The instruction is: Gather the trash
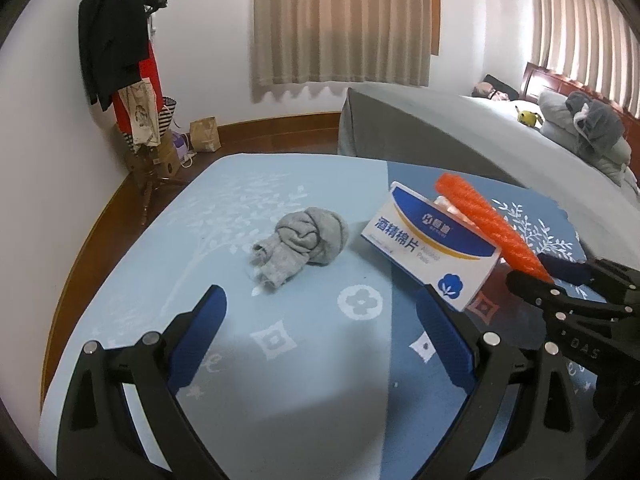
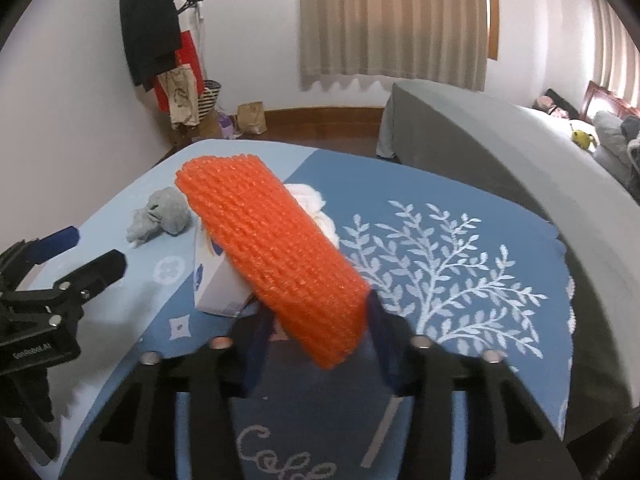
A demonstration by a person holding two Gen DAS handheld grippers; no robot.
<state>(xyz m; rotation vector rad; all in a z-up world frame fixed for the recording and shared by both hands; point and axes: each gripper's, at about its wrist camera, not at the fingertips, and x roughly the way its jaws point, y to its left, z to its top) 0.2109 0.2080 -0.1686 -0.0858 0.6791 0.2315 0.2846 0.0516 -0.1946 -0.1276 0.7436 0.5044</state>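
Note:
My right gripper [image 2: 318,320] is shut on an orange foam net sleeve [image 2: 272,248] and holds it above the blue patterned table [image 2: 460,240]; the sleeve also shows in the left wrist view [image 1: 492,228]. Under it lies a white and blue alcohol-pad box [image 1: 432,256], also seen in the right wrist view [image 2: 214,280], with crumpled white tissue [image 2: 312,204] behind it. A rolled grey sock [image 1: 304,240] lies to the left of the box. My left gripper [image 1: 320,320] is open and empty, low over the table in front of the sock.
A grey-covered bed [image 1: 500,140] with pillows stands at the right. A coat rack with clothes [image 1: 116,40] and a paper bag [image 1: 205,134] stand by the far wall. The table's left edge [image 1: 80,280] drops to a wooden floor.

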